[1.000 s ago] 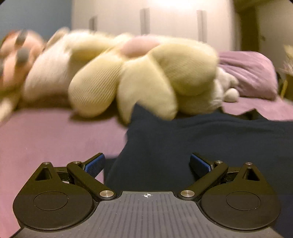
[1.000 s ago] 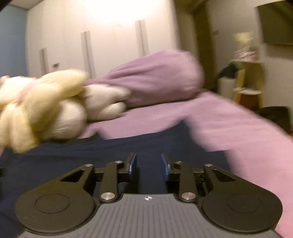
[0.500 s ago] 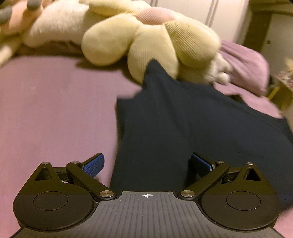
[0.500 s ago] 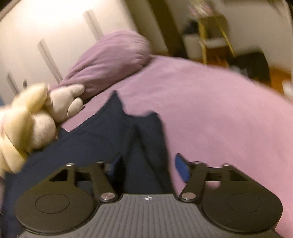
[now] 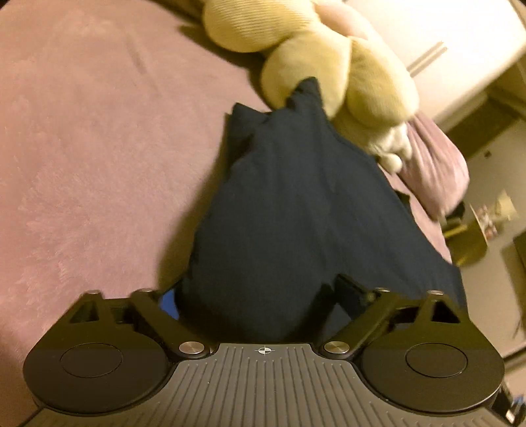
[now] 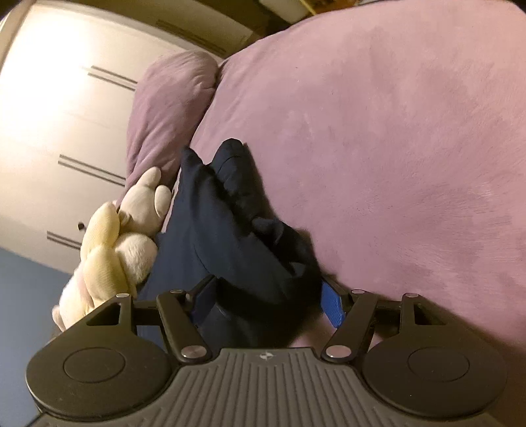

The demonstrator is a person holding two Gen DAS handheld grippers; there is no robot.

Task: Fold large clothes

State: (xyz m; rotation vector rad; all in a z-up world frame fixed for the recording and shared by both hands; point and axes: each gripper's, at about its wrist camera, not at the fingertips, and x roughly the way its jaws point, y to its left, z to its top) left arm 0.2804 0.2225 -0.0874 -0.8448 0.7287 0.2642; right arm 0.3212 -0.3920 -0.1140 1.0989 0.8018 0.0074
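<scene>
A dark navy garment (image 5: 296, 210) was seen lying on a bed covered by a mauve bedspread (image 5: 82, 147), its far end reaching up against a pale yellow plush toy (image 5: 328, 59). In the left wrist view, the left gripper (image 5: 259, 295) was held with its jaws spread wide, and a bunched fold of the navy cloth was seen rising between them; the blue pad of one finger (image 5: 169, 303) was glimpsed at the cloth's edge, while the other finger was largely hidden behind fabric. Whether the cloth was actually pinched could not be told. A purple pillow (image 5: 430, 164) was seen past the toy, beside a white wardrobe (image 5: 427, 29). In the right wrist view, the right gripper (image 6: 266, 302) was likewise held with its jaws set wide, and the garment (image 6: 230, 230) was seen heaped in rumpled folds between the two blue pads (image 6: 332, 308); a firm grip could not be confirmed there either. The bedspread (image 6: 394, 147) filled that view's right side, with the plush toy (image 6: 111, 249) and the pillow (image 6: 164, 111) lying to the left of the garment, touching its edge, before the wardrobe (image 6: 59, 131).
</scene>
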